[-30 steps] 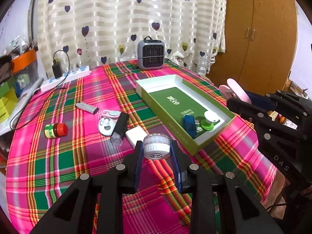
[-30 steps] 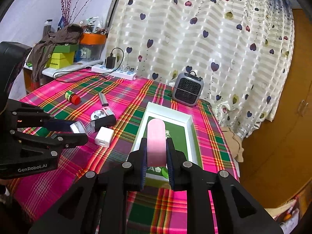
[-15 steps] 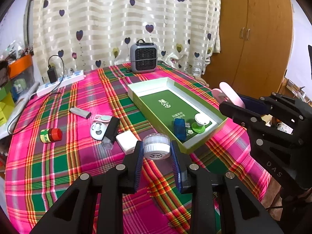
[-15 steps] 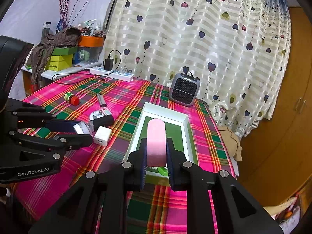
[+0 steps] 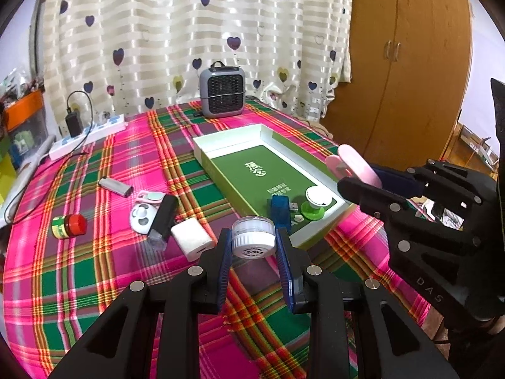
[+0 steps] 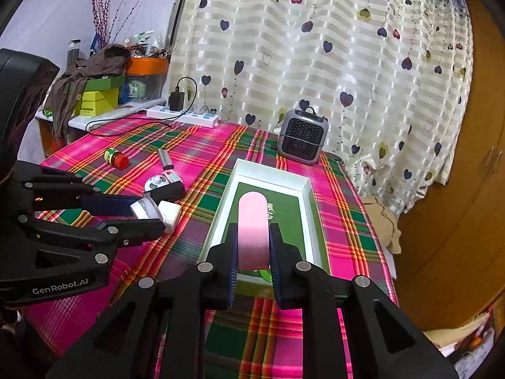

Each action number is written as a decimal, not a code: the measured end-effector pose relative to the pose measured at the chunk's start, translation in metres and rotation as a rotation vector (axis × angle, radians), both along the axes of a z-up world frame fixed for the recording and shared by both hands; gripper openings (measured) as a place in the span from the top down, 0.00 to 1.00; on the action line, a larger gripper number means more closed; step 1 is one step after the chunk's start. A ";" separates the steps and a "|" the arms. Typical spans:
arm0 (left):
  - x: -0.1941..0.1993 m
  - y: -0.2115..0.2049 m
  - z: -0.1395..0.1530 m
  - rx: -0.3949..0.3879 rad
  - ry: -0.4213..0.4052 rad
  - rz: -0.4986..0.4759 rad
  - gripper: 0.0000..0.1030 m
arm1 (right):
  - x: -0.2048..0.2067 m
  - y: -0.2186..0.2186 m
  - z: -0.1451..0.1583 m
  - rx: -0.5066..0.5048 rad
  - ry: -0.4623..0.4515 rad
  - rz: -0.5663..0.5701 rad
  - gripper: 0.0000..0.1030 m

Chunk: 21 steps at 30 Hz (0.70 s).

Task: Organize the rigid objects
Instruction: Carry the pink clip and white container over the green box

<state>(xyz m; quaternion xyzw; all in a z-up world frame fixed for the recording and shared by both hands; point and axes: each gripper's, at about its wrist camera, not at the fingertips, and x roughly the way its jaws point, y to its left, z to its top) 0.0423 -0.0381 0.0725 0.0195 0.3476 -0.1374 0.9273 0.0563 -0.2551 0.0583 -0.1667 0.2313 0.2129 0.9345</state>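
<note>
My left gripper (image 5: 253,241) is shut on a small round white jar (image 5: 253,237), held above the plaid table near the front corner of the green box tray (image 5: 227,150). My right gripper (image 6: 253,246) is shut on a flat pink oblong piece (image 6: 253,224), held above the tray's (image 6: 221,208) near end. The pink piece also shows in the left wrist view (image 5: 355,164) at the tray's right rim. A blue USB stick (image 5: 279,207) and a white and green round thing (image 5: 317,203) lie in the tray.
On the cloth left of the tray lie a white charger cube (image 5: 191,238), a black bar (image 5: 164,214), a white and pink round gadget (image 5: 145,211), a silver lighter (image 5: 115,186) and a red-capped jar (image 5: 69,225). A grey heater (image 5: 222,93) and power strip (image 5: 88,137) stand behind.
Both grippers have risen and drawn back a little from the table, each still holding its object. The objects on the table have not moved.
</note>
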 end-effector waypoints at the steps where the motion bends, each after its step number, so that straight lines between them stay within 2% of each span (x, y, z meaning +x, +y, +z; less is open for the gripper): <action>1: 0.001 -0.001 0.000 0.000 0.001 -0.001 0.74 | 0.001 -0.001 -0.001 0.005 0.005 0.001 0.82; 21: 0.033 -0.029 -0.013 -0.007 0.035 -0.052 0.75 | 0.036 -0.036 -0.016 0.104 0.081 -0.036 0.82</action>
